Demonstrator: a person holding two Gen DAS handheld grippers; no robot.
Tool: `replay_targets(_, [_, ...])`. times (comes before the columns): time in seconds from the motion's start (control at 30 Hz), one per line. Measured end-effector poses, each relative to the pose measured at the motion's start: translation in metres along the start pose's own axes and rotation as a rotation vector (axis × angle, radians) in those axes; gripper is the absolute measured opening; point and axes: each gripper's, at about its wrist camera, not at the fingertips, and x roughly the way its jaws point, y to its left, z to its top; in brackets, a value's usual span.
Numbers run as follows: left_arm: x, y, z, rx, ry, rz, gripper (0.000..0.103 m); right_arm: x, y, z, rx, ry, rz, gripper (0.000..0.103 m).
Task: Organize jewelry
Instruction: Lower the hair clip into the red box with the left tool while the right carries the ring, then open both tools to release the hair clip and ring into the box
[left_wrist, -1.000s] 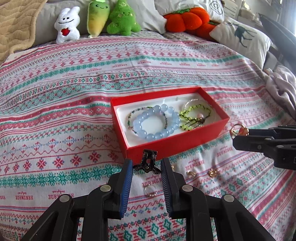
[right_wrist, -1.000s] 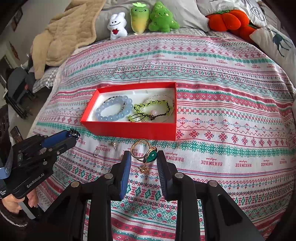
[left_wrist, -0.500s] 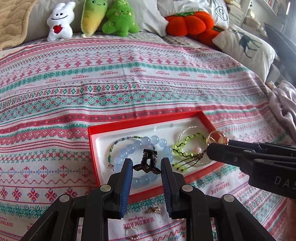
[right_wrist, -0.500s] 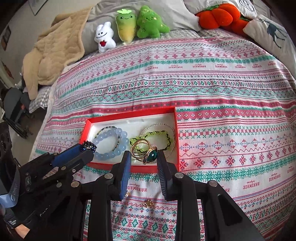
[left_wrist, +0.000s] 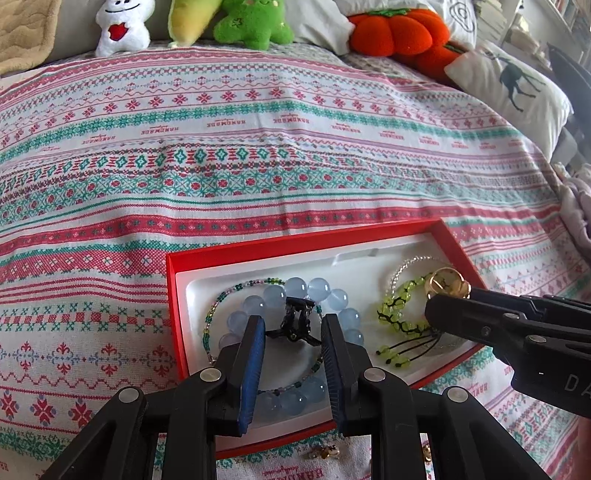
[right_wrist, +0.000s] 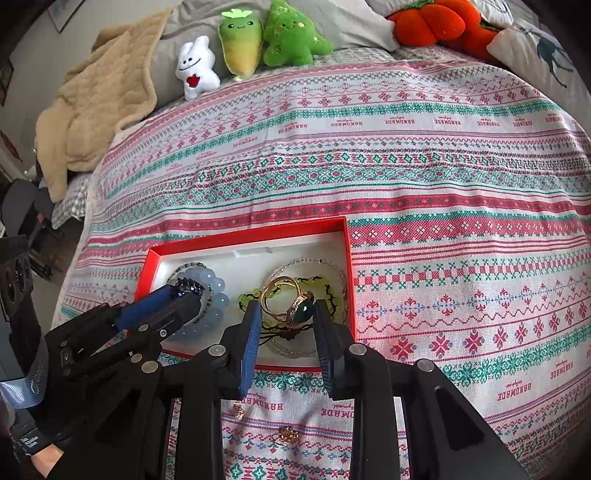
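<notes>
The left hand-held gripper (left_wrist: 293, 334) pinches a small black clip (left_wrist: 296, 322) over the blue bead bracelet (left_wrist: 295, 397). The right hand-held gripper (right_wrist: 286, 314) clamps gold rings (right_wrist: 286, 299) above the green bracelet (left_wrist: 400, 314), both over the red box (left_wrist: 258, 249) on the bed (left_wrist: 258, 147).

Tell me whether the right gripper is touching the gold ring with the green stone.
Touching. The right wrist view shows the gold ring pinched between the right gripper pads, held above the red box.
</notes>
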Motion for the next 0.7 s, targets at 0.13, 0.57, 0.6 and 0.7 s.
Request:
replay_targets(0.13, [-0.001, -0.003, -0.001, 0.014, -0.001, 0.008, 0.026, 0.002, -0.001, -0.001, -0.001, 0.003, 0.01, 0.03])
replay_targets(0.57, [-0.021, -0.014, -0.008, 0.078, 0.015, 0.01, 0.057, -0.027, -0.008, -0.001, 0.027, -0.025, 0.054, 0.046])
replay_targets(0.6, [-0.024, -0.014, -0.009, 0.079, 0.013, 0.007, 0.061, -0.03, -0.008, -0.001, 0.027, -0.028, 0.053, 0.047])
replay_targets(0.7, [-0.034, -0.015, -0.013, 0.071, -0.002, 0.014, 0.074, -0.037, -0.009, -0.005, 0.027, -0.029, 0.049, 0.05])
